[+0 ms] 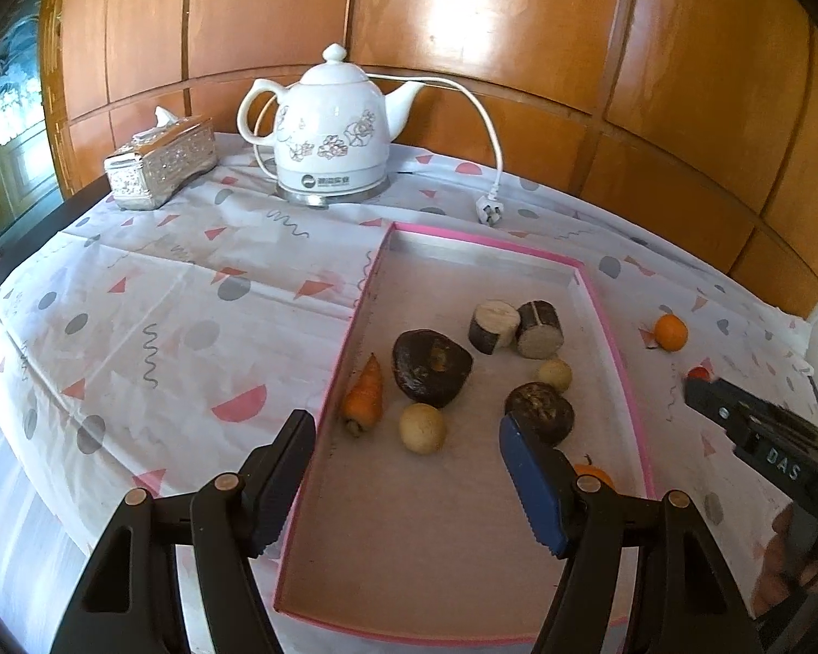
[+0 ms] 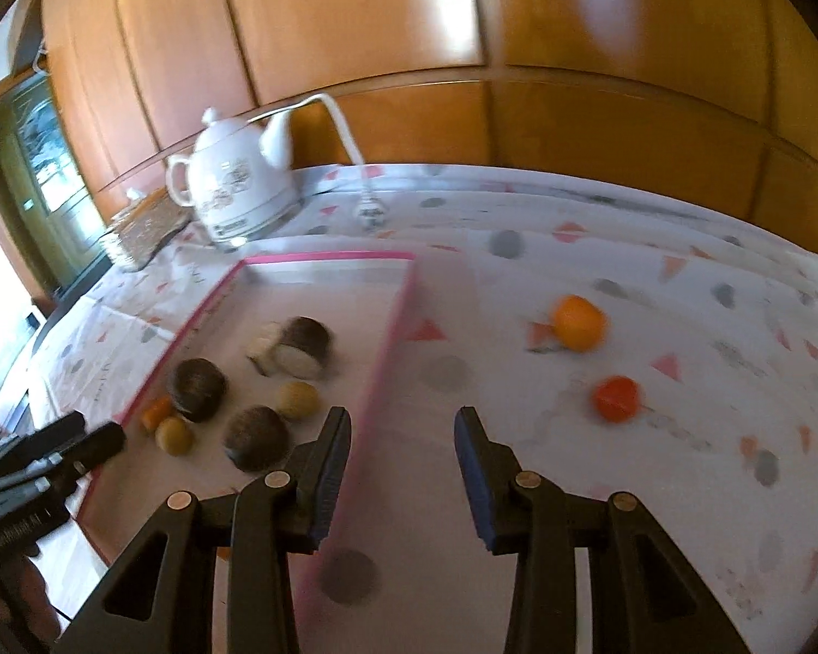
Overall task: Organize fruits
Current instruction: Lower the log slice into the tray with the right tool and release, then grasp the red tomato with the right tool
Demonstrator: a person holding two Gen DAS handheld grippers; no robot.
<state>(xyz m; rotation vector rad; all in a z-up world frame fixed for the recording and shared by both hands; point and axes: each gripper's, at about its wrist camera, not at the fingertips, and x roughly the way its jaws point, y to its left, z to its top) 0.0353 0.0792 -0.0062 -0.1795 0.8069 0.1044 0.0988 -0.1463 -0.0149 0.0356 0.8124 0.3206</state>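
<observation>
A pink-rimmed tray [image 1: 361,294] [image 2: 392,316] holds a carrot [image 1: 364,395], two dark brown fruits [image 1: 429,366] [image 1: 541,410], two pale round fruits [image 1: 422,428] [image 1: 554,373], two cut dark-skinned pieces [image 1: 518,325] and an orange fruit [image 1: 591,471] half hidden behind my finger. My left gripper [image 1: 406,433] is open and empty over the tray's near end. My right gripper [image 2: 403,425] is open and empty above the tray's right rim. An orange [image 2: 578,322] [image 1: 671,332] and a small red fruit [image 2: 616,398] [image 1: 698,372] lie on the cloth to the right of the tray.
A white floral kettle [image 1: 332,131] [image 2: 234,191] stands at the back with its cord and plug [image 1: 489,212]. A silver tissue box [image 1: 161,163] sits at the back left. Wooden wall panels close off the back. The patterned tablecloth [image 1: 163,294] covers the table.
</observation>
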